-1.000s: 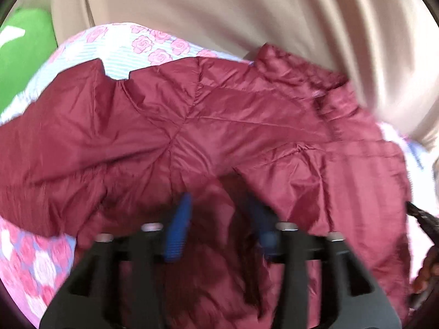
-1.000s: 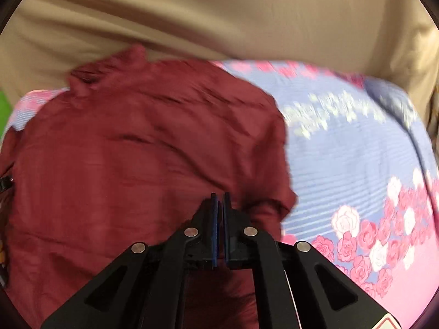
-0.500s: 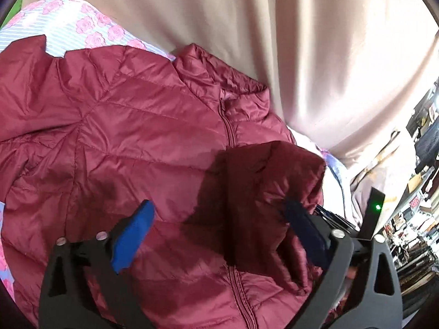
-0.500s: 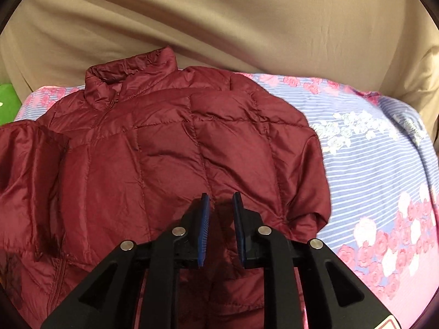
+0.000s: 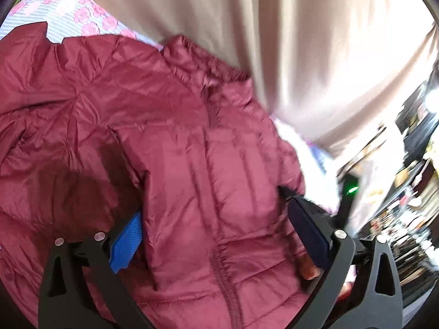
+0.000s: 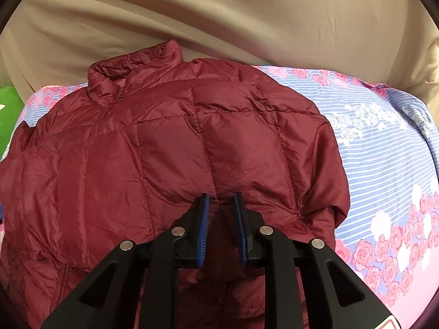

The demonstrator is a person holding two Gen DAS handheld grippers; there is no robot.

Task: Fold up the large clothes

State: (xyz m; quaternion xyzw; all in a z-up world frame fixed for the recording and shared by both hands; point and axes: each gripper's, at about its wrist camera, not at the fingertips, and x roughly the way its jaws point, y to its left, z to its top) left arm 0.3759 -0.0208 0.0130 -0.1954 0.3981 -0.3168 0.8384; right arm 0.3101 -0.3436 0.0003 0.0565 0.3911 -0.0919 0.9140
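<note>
Puffer jacket (image 6: 170,148): spread front-up on floral bedsheet (image 6: 384,142), ready for folding.
Left gripper (image 5: 216,235): jaws wide, gripping nothing.
Right gripper (image 6: 221,205): jaws slightly parted, empty.

No readable txt, labels or nos. anywhere in either view.

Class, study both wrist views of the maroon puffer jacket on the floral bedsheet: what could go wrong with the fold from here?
1. The folded-in sleeve lies loose under the slightly parted right tongs; puffy, slick fabric may spring back open.
2. The left tongs stand wide over the jacket; closing here might pinch several layers or the zipper.
3. The collar sits against the beige cloth; tugging could bunch it.
</note>
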